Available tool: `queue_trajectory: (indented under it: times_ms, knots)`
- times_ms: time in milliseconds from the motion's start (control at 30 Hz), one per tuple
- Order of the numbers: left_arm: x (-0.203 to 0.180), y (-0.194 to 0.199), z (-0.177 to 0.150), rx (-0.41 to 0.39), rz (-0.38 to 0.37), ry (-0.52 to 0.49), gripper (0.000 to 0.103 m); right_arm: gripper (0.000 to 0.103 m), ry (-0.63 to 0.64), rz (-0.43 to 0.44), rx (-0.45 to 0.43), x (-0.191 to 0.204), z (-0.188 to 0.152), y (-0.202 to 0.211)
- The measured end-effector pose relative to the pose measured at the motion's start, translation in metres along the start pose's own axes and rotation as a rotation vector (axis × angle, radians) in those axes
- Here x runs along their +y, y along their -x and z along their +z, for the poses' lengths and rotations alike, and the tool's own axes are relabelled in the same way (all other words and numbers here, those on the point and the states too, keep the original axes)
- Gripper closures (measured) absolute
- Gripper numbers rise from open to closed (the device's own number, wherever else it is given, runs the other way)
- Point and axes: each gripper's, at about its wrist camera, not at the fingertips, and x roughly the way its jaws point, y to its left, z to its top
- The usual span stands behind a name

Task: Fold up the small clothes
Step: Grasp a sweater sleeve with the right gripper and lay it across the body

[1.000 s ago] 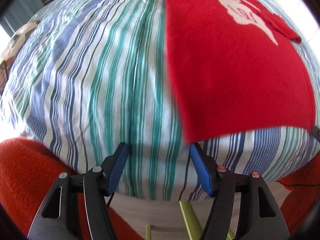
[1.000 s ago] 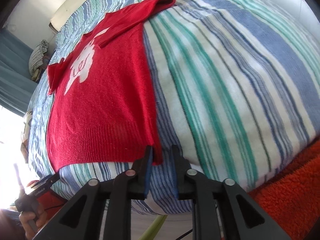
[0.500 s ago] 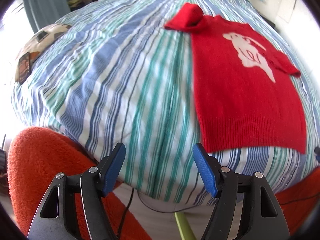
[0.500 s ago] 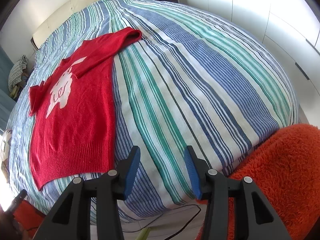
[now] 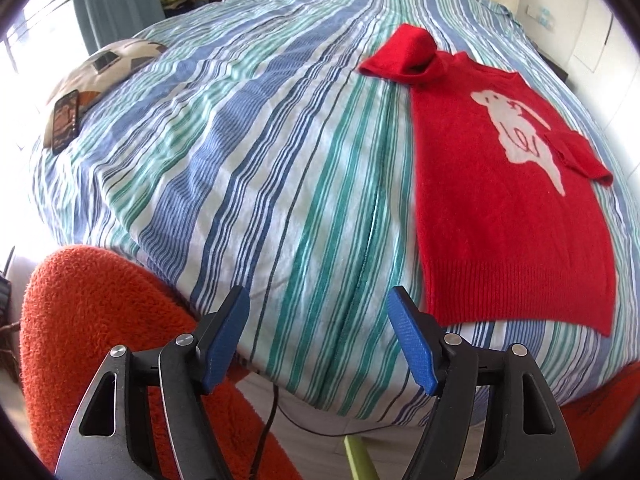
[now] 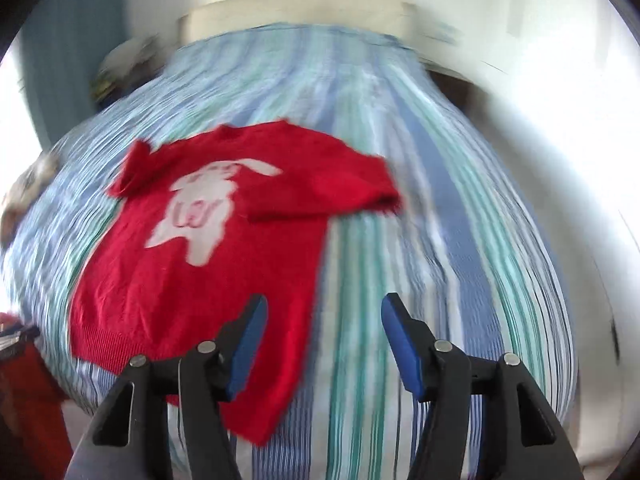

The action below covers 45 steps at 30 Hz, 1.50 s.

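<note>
A small red sweater [image 5: 504, 216] with a white animal figure lies flat on the striped bed, hem toward me, both sleeves folded in over the chest. It also shows in the blurred right wrist view [image 6: 208, 264]. My left gripper [image 5: 318, 338] is open and empty, off the bed's near edge, left of the hem. My right gripper [image 6: 322, 344] is open and empty, above the bed's near edge at the sweater's right hem corner.
The bed has a blue, green and white striped cover [image 5: 248, 152]. A patterned cushion with a phone [image 5: 66, 120] on it lies at the far left. An orange fluffy rug [image 5: 92, 320] and a black cable [image 5: 272, 408] lie on the floor by the bed.
Both grippers have pulled back from the sweater's hem. The right gripper, nearly shut at the hem corner a second ago, has opened wide and swung quickly to face up the bed.
</note>
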Motion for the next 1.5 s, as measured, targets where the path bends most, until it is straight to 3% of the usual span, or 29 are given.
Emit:
queue_trajectory:
  times_ms: [167, 233, 367, 400, 433, 467, 533, 633, 667, 800, 900, 1133, 1500]
  knots:
    - [-0.003, -0.001, -0.002, -0.008, 0.03, -0.023, 0.029, 0.044, 0.221, 0.095, 0.084, 0.038, 0.054, -0.082]
    - [-0.002, -0.003, -0.003, 0.002, 0.039, -0.019, 0.029, 0.044, 0.268, 0.168, 0.175, 0.061, 0.068, -0.129]
    - [0.001, -0.011, -0.002, 0.036, 0.047, 0.002, 0.029, 0.046, 0.282, 0.116, 0.207, 0.092, 0.073, -0.194]
    - [0.002, -0.012, -0.002, 0.043, 0.048, 0.005, 0.029, 0.053, 0.258, 0.109, 0.214, 0.09, 0.074, -0.203]
    - [0.003, -0.013, -0.002, 0.051, 0.049, 0.01, 0.029, 0.082, 0.223, 0.092, 0.209, 0.084, 0.076, -0.207]
    - [0.003, -0.014, -0.002, 0.056, 0.049, 0.013, 0.029, 0.095, 0.189, 0.083, 0.198, 0.075, 0.079, -0.204]
    - [0.004, -0.015, -0.004, 0.061, 0.048, 0.013, 0.029, 0.097, 0.053, 0.1, 0.138, 0.039, 0.088, -0.184]
    - [0.001, -0.019, -0.004, 0.07, 0.043, 0.004, 0.029, 0.097, -0.08, -0.021, 0.031, -0.034, 0.089, -0.141]
    - [0.0, -0.021, -0.004, 0.073, 0.04, 0.0, 0.029, 0.097, -0.158, -0.083, 0.012, -0.075, 0.082, -0.125]
    - [-0.007, -0.023, -0.006, 0.079, 0.042, -0.028, 0.029, 0.097, -0.37, -0.287, 0.027, -0.195, 0.039, -0.094]
    - [-0.015, -0.022, -0.008, 0.073, 0.054, -0.057, 0.029, 0.097, -0.517, -0.328, 0.084, -0.253, -0.004, -0.089]
    - [-0.025, -0.021, -0.013, 0.074, 0.096, -0.114, 0.029, 0.097, -0.665, -0.267, 0.151, -0.28, -0.049, -0.11]
    - [-0.018, -0.027, -0.013, 0.097, 0.111, -0.093, 0.029, 0.098, -0.645, -0.347, 0.222, -0.286, -0.044, -0.138]
